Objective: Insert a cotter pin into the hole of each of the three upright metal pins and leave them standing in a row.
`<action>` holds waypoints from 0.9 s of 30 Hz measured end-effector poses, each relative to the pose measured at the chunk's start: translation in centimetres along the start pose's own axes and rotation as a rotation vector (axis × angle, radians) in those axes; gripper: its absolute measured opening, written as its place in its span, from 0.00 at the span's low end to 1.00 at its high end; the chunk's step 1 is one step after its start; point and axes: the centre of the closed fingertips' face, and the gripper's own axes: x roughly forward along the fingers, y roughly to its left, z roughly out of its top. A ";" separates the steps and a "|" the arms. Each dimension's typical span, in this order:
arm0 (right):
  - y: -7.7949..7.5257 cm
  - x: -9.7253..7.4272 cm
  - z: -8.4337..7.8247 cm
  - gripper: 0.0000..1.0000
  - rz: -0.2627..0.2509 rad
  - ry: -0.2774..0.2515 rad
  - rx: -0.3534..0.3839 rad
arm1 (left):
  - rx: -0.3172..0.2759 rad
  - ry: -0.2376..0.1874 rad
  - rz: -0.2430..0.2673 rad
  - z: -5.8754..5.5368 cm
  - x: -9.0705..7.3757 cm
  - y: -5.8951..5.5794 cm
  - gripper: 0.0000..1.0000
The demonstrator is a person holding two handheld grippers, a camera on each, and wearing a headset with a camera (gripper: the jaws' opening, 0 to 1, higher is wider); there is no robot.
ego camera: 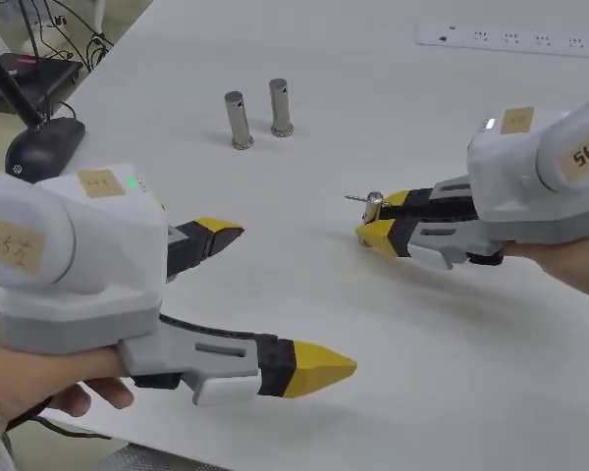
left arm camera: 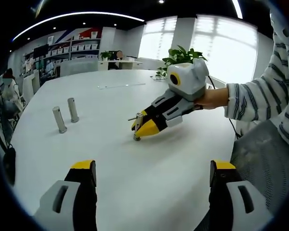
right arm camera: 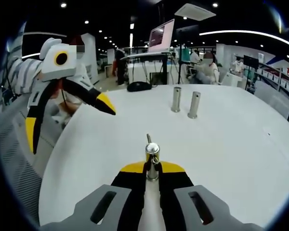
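Two bare metal pins (ego camera: 239, 120) (ego camera: 280, 106) stand upright side by side at the far middle of the white table (ego camera: 393, 334); they also appear as pins (right arm camera: 176, 99) (right arm camera: 194, 104) and pins (left arm camera: 59, 119) (left arm camera: 73, 109). My right gripper (ego camera: 371, 224) (right arm camera: 152, 168) is shut on a third pin (ego camera: 373, 208) (right arm camera: 152, 156) (left arm camera: 138, 127), held upright with its foot at the table. A thin cotter pin (ego camera: 357, 198) (right arm camera: 148, 138) pokes out of its top hole. My left gripper (ego camera: 275, 299) (left arm camera: 151, 168) hovers open and holds nothing, near the front left.
A black mouse (ego camera: 44, 142) and dark cables lie beyond the table's left edge. A white power strip (ego camera: 510, 39) lies at the far right. Broad bare tabletop stretches between the grippers and the two standing pins.
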 end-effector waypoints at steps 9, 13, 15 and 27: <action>0.5 0.1 0.3 0.16 0.021 -0.003 0.000 | 0.009 0.009 0.005 -0.1 -0.1 0.0 0.99; 0.8 0.1 0.3 0.17 0.027 0.003 -0.006 | 0.014 0.010 0.005 -0.1 -0.1 -0.1 0.99; 0.9 0.0 0.3 0.18 0.030 0.004 -0.005 | 0.020 0.011 0.005 0.0 -0.2 -0.1 0.99; 0.4 -1.3 0.9 0.26 0.007 -0.035 0.036 | 0.017 0.012 0.011 -0.2 -0.4 0.0 0.99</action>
